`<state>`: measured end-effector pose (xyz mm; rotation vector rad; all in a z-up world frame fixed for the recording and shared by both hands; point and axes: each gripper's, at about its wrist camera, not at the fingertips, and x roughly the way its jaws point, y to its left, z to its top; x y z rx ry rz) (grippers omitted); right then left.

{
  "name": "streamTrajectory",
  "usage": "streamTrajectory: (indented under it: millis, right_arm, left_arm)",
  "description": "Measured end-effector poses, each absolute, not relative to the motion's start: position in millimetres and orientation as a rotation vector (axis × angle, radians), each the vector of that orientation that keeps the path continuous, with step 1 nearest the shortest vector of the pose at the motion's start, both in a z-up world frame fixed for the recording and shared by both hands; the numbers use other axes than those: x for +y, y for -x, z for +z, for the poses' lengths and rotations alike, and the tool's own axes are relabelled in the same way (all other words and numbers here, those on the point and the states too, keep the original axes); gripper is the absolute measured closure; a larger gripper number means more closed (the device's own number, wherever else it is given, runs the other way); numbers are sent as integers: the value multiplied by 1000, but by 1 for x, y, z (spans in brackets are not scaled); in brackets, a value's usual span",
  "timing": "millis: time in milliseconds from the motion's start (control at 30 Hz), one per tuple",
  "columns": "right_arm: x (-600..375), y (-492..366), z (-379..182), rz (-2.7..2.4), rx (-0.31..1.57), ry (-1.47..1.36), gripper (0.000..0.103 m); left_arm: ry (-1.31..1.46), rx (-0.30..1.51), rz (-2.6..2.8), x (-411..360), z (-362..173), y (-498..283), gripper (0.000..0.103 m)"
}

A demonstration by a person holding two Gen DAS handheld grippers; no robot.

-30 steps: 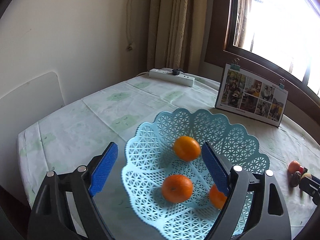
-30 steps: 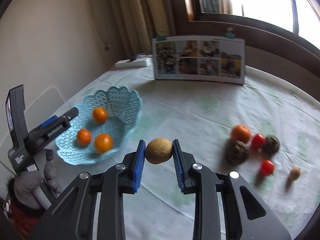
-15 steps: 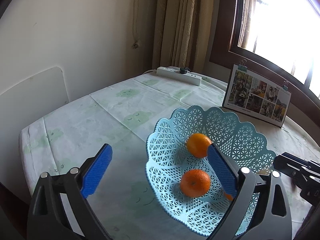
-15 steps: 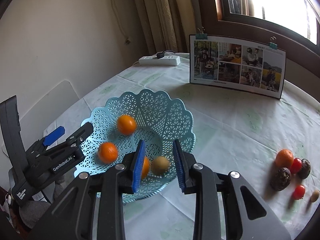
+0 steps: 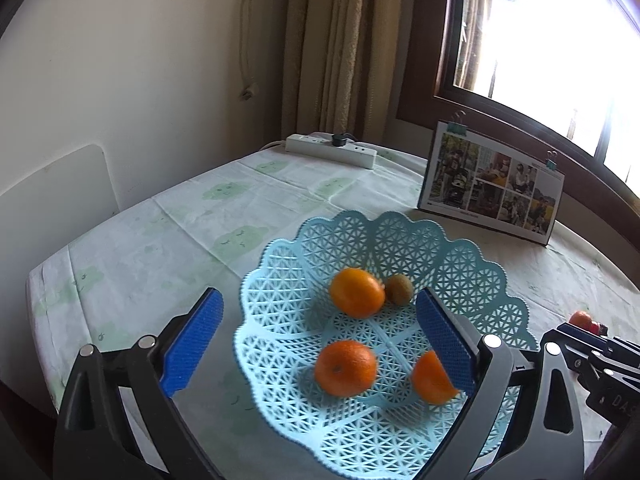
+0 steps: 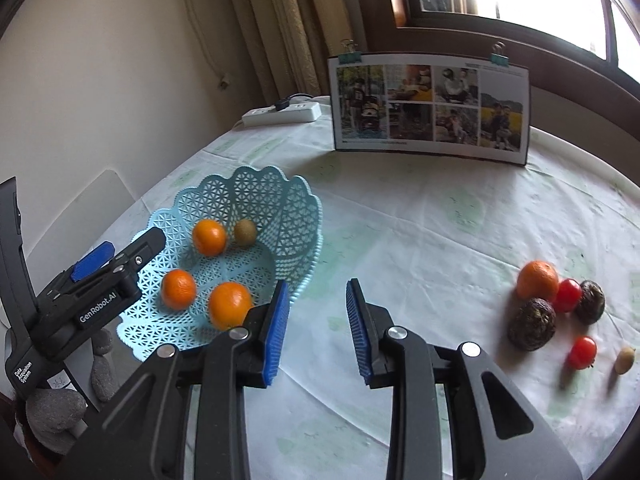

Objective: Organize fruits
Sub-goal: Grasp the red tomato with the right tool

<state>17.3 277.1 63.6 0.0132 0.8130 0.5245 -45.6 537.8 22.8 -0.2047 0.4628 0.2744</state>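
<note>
**Kiwi in basket; both grippers empty**

Left gripper (image 5: 318, 338): held low over the near-left rim of the light-blue lattice basket (image 5: 472, 264), tilted down toward it, jaws spread wide, nothing between the blue pads (image 5: 192, 336). Right pad in front of one orange, partly hiding it. Seen from the right wrist view as a black body reaching in from the left edge, tip above the basket's left rim.

Right gripper (image 6: 316, 328): positioned over bare tablecloth (image 6: 420, 240) just right of the basket, pointing toward the far side of the table, jaws parted, moderate gap, empty.

Basket contents: three oranges and one kiwi (image 6: 245, 232). Kiwi at the far side of the bowl, touching the rearmost orange (image 6: 209, 237). Two further oranges (image 6: 179, 289) (image 6: 230, 305) nearer the front, apart from each other.

Loose fruit on the cloth, well right of the basket: one orange (image 6: 537, 279), two dark round fruits (image 6: 532, 323) (image 6: 591, 297), two small red tomatoes (image 6: 568, 295) (image 6: 582, 353), one small tan fruit (image 6: 624, 360). First four clustered, touching or nearly so; second tomato and tan fruit slightly apart, somewhat blurred.

Background: photo board (image 6: 430, 108) upright at the far edge, power strip (image 6: 282, 114) behind the basket.
</note>
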Motion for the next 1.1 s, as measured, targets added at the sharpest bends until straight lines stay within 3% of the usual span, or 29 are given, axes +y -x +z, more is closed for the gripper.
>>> streamTrajectory:
  millis: [467,1100]
  right_arm:
    - [196,-18,54,371,814,-107,60]
    - [98,-26,24,151,852,-132,58]
  left_arm:
    - [141,467,202,496,31,38,4]
    - [75,472,133,450,35,31,3]
